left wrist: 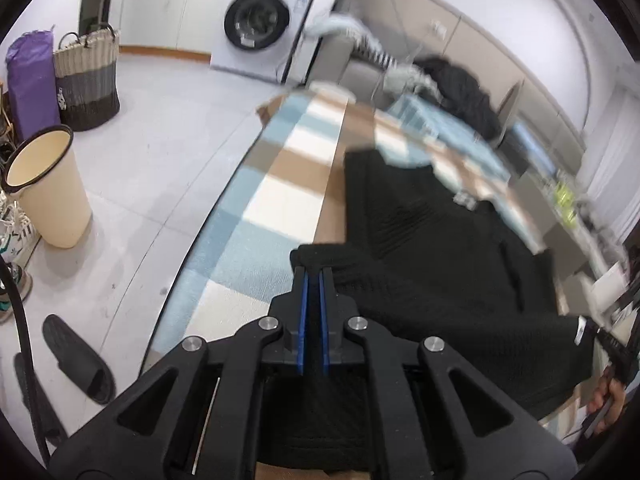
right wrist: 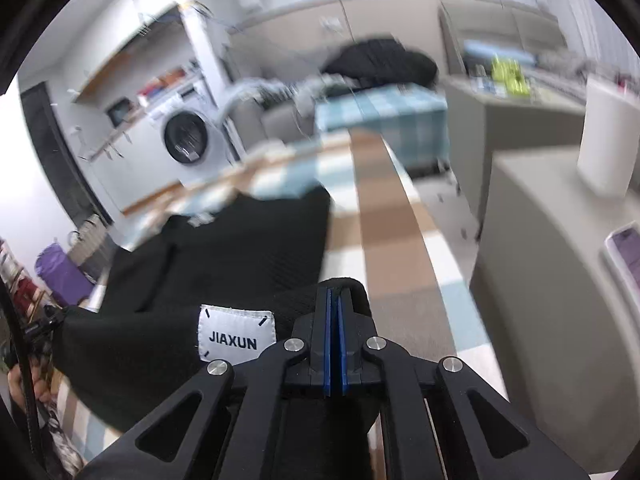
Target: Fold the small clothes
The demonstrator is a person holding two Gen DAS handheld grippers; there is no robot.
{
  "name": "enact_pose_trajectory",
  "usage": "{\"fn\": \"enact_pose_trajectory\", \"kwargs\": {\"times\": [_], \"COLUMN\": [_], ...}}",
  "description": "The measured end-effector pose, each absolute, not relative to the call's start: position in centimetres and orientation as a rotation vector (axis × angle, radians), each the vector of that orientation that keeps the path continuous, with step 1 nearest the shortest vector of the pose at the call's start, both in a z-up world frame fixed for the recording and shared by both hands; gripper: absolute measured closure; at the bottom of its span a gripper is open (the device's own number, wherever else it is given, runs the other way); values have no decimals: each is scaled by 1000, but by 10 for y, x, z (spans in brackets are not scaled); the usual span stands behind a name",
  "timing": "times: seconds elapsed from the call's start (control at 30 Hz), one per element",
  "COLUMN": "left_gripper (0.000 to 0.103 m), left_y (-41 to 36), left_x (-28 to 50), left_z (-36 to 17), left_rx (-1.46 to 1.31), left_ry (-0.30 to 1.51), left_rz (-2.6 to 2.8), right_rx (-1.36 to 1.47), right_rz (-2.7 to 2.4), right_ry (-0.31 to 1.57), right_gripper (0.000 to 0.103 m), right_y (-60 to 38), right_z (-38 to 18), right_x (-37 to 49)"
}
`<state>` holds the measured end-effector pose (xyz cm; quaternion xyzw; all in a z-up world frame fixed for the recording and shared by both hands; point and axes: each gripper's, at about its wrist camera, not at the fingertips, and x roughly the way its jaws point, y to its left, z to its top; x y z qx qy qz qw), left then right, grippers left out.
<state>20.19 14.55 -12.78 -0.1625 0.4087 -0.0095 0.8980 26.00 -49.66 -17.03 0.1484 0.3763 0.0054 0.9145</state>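
Washing machine (left wrist: 256, 24), laundry basket (left wrist: 90, 80), cream bin (left wrist: 48, 188)

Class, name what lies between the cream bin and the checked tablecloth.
Only bare pale floor separates the cream bin from the checked tablecloth, seen in the left wrist view.

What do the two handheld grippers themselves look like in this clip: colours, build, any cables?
Both match. The left gripper and right gripper are matte black plastic with angular linkage arms, triangular cutouts and round silver pivot pins. Each finger carries a thin blue pad on its inner face. A black cable runs along the left edge of the right wrist view. No markings show on the grippers.
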Motion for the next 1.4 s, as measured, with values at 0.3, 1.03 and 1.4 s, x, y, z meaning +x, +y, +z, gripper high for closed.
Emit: {"fn": "enact_pose_trajectory", "kwargs": {"times": [0.3, 1.03, 1.4], "left_gripper": [63, 55, 47], "left_y": [145, 182, 144], "left_x": [184, 118, 120], "left_z": [-152, -147, -161], "left_rx": [-291, -500, -473], "left_ry": [893, 862, 914], "left_rz": [-2, -14, -74], "right_rx": [491, 602, 699], "right_rz": [32, 58, 160], "right_ry": [877, 815, 838], "right_gripper": [72, 60, 45], "right_y": [-525, -522, -495], "right_z": [-207, -208, -230], "right_x": [230, 166, 148]}}
